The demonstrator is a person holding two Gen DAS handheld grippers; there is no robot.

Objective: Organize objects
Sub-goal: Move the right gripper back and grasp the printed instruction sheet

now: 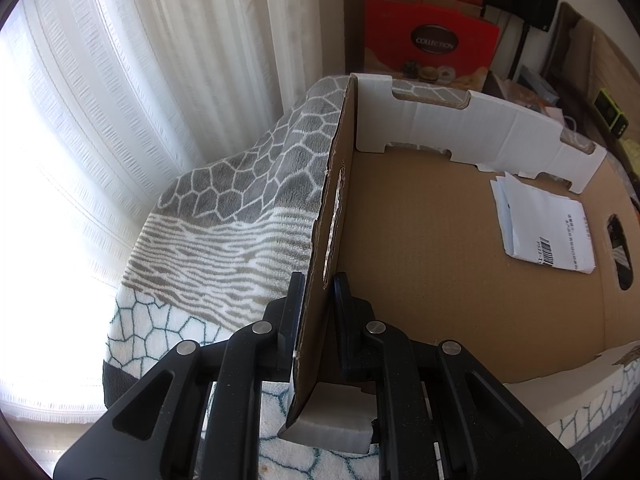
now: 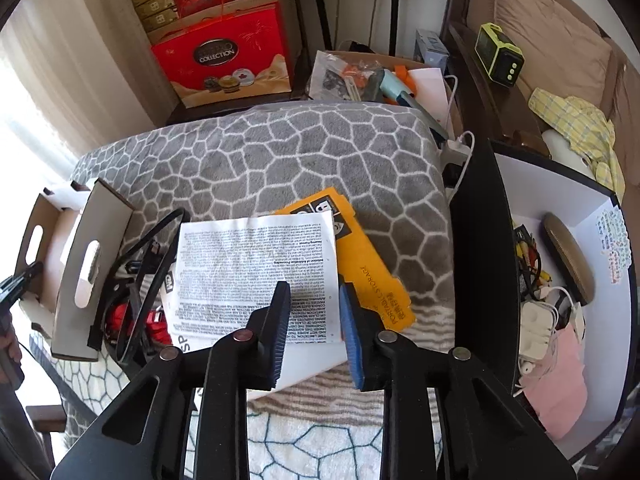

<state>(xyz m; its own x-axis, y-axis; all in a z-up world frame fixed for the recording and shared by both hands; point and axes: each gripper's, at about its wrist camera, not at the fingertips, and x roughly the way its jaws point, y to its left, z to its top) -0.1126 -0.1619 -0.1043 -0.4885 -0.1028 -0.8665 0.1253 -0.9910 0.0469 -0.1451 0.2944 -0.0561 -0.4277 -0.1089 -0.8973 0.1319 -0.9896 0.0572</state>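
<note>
While left hand-held gripper [image 1: 318, 312] clamped cardboard box [image 1: 460, 264] wall, right hand-held gripper [image 2: 314, 320] hung directly over printed sheet [image 2: 256, 276] on blanket [image 2: 304, 152]; jaws part-closed, paper's near edge between them, grip uncertain.

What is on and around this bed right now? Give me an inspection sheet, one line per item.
Surface: patterned blanket, grey and white.
Job's things: printed sheet overlapping an orange card; cardboard box holding folded papers.
Clutter: red item under the black loop.
Grippers: left gripper clamped on the box's side wall; right gripper over the sheet's edge, pads apart.
Cables: black cable loop beside the box.
Surroundings: white bin of chargers, red gift box, curtain.
</note>
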